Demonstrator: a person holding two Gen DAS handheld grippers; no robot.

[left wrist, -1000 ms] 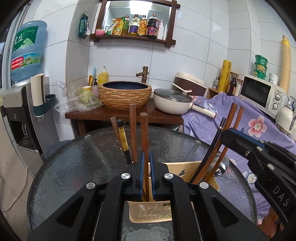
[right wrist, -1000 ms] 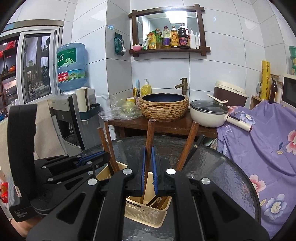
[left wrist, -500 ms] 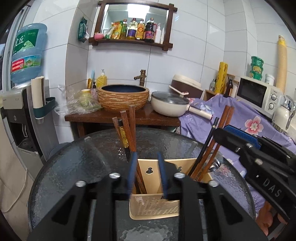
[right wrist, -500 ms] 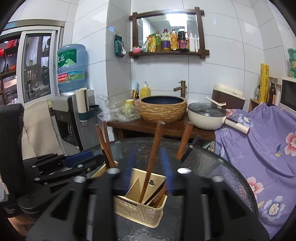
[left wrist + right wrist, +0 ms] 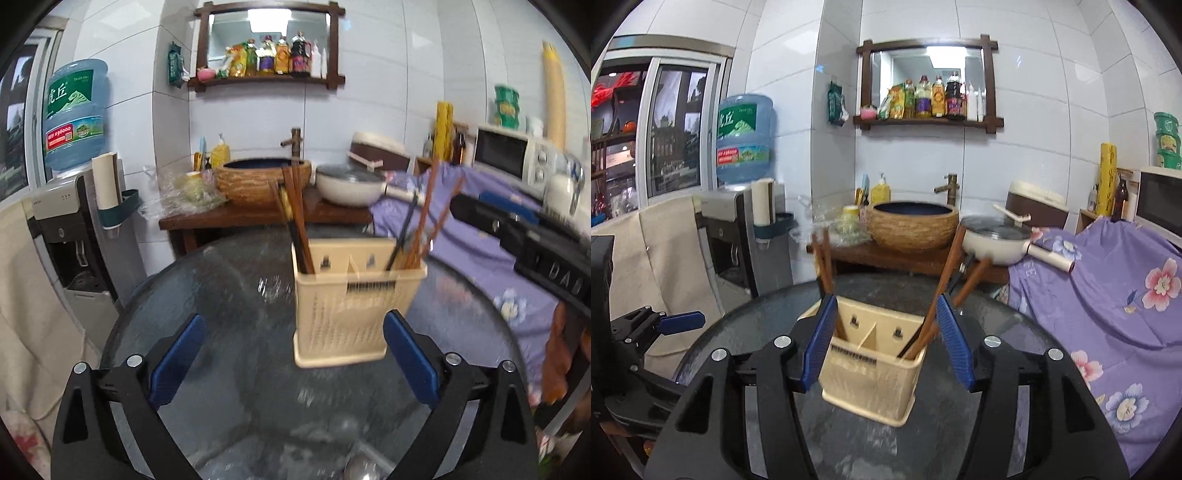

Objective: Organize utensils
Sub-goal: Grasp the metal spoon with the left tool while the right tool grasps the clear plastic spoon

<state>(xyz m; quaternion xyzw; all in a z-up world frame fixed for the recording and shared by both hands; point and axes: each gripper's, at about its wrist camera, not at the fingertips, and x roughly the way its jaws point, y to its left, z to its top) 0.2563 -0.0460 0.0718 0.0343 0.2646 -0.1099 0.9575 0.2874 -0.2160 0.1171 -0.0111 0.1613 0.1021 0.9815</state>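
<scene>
Currently, far left: water dispenser [image 5: 70, 229] with a blue bottle [image 5: 75, 114] on top, against the tiled wall. Left gripper [image 5: 291, 354] hovers over the near part of the round glass bench [image 5: 221, 295], jaws spread wide and opening, nothing between the blue pads [image 5: 177, 358]; the holder sits beyond them, not touched. Centre: beige utensil holder [image 5: 347, 306] stands upright on the bench, divided into a left and a right compartment. Left compartment holds a bundle of dark brown chopsticks [image 5: 295, 218] leaning slightly left. Right compartment holds reddish-brown chopsticks [image 5: 424, 218] plus one black stick, fanned to the right. Right gripper [image 5: 886, 339] is just near of the holder, jaws partly apart and opening; the holder shows between the pads in the right wrist view, but the pads grip nothing. Both frames are motion-blurred, so exact stick count is unclear. Behind the bench: wooden side table [image 5: 258, 218] with a woven-look basin [image 5: 262, 181] and a cream lidded pan [image 5: 351, 184]. Wall shelf [image 5: 266, 79] with bottles above it. Far right: purple floral cloth [image 5: 1108, 295] and a microwave [image 5: 509, 151].
</scene>
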